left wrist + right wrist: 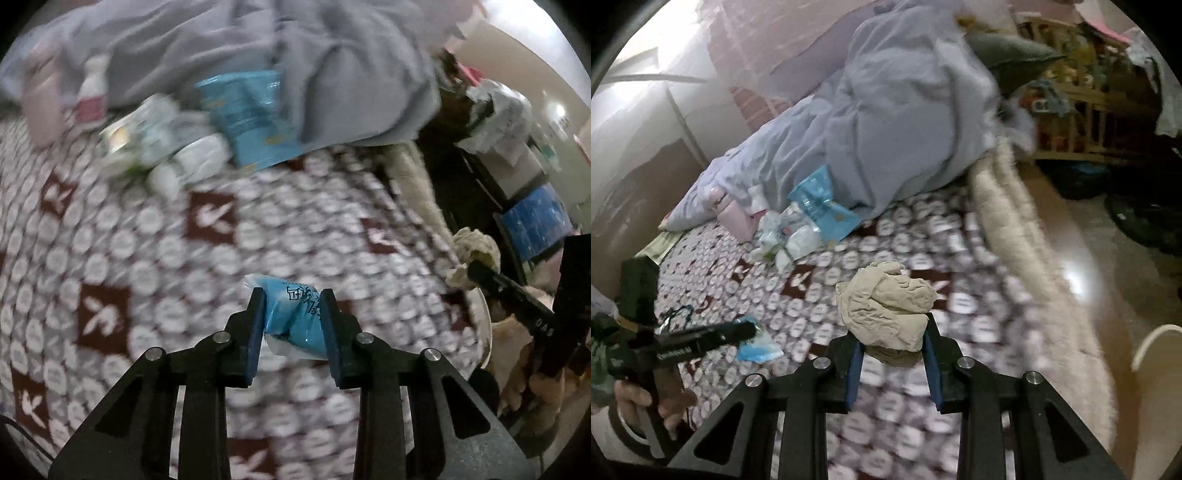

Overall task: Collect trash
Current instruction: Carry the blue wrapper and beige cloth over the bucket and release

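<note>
1. Our left tongs clamp a blue wrapper above open bed.
2. Our right tongs grip crumpled paper near the bed's fluffy edge.
3. More trash lies against the duvet.

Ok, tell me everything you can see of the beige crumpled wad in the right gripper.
The beige crumpled wad looks like soft, wrinkled paper or thin cloth, bunched into a lumpy ball with a shadowed fold hanging underneath. The right gripper is shut on its lower part, both blue pads pressing it. It is held above the patterned bedspread, touching nothing else that shows.
</note>
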Demonstrator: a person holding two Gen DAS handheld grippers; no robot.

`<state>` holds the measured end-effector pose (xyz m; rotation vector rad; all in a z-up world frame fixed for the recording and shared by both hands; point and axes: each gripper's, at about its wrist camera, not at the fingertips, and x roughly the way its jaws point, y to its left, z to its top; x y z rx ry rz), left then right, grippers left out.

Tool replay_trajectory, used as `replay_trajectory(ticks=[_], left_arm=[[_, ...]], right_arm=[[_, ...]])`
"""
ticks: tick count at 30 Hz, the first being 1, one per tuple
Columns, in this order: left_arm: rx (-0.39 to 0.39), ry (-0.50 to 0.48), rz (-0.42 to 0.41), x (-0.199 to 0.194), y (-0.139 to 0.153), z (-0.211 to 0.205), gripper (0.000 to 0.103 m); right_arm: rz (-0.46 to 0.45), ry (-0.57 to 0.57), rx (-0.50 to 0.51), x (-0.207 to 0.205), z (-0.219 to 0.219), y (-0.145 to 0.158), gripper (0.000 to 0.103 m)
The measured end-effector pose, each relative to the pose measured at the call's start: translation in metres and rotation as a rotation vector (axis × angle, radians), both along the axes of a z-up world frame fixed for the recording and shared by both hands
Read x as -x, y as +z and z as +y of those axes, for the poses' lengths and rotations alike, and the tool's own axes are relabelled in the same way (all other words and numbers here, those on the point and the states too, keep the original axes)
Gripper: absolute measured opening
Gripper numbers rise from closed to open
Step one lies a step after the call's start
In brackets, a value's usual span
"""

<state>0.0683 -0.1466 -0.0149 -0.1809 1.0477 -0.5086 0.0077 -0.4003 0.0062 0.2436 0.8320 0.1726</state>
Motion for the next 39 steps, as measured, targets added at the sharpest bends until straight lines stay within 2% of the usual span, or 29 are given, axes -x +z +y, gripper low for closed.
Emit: replay_trajectory(ticks=[9, 16, 26, 35, 37, 39], left_arm=[[0.003, -0.176, -0.083, 0.014, 0.031, -0.103, 0.027], [0.009, -0.298, -0.075, 0.025, 0.03, -0.186, 0.027], [0.027, -0.456, -0.066, 0.046, 0.031, -0.288, 0.027], [0.047, -0.545, -0.048, 0.059, 0.024, -0.345, 0.029], [0.053, -0.556, -0.042, 0.06, 0.023, -0.354, 0.029], [0.069, -0.563, -0.033, 0.061, 0.022, -0.362, 0.033]], right_arm=[[-0.007, -0.135, 0.015, 0.04, -0.064, 0.005, 0.028], [0.003, -0.261, 0.053, 0.074, -0.119, 0.004, 0.028], [0.044, -0.445, 0.042, 0.121, -0.197, -0.011, 0.028], [0.092, -0.585, 0.039, 0.142, -0.247, -0.029, 0.028], [0.098, -0.612, 0.07, 0.144, -0.252, -0.03, 0.039], [0.099, -0.631, 0.077, 0.145, -0.256, -0.03, 0.045]])
